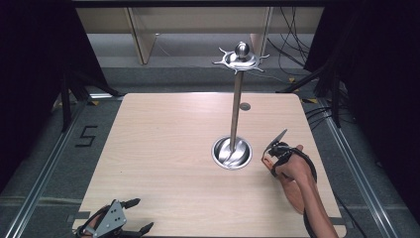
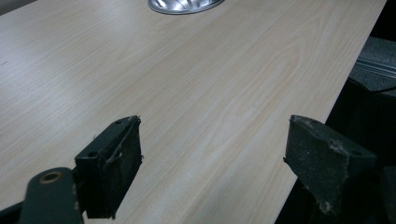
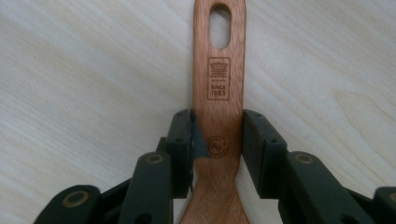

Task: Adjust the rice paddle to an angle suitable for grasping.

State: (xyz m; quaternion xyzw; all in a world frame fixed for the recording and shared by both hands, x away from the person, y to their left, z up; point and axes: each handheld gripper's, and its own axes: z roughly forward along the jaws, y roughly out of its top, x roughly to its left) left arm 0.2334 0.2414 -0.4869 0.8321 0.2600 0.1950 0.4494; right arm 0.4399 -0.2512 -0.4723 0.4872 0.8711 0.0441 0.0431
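A person's right gripper (image 3: 217,144) has its fingers (image 3: 181,149) clamped on the neck of a wooden spatula (image 3: 219,93), held just right of the steel hanging stand (image 1: 236,104) on the pale counter (image 1: 163,148); the handle's slotted hole points away. The left gripper (image 1: 136,215) rests at the counter's near edge, fingers wide and empty. Risk: the flat handle may twist in the narrow pinch, so the hole could miss a hook; a knock might tip the tall stand.

A stand (image 1: 236,106) rises from its base (image 1: 231,152) right of the table's (image 1: 163,148) middle; a wooden spatula (image 1: 277,139) sits just right of it.
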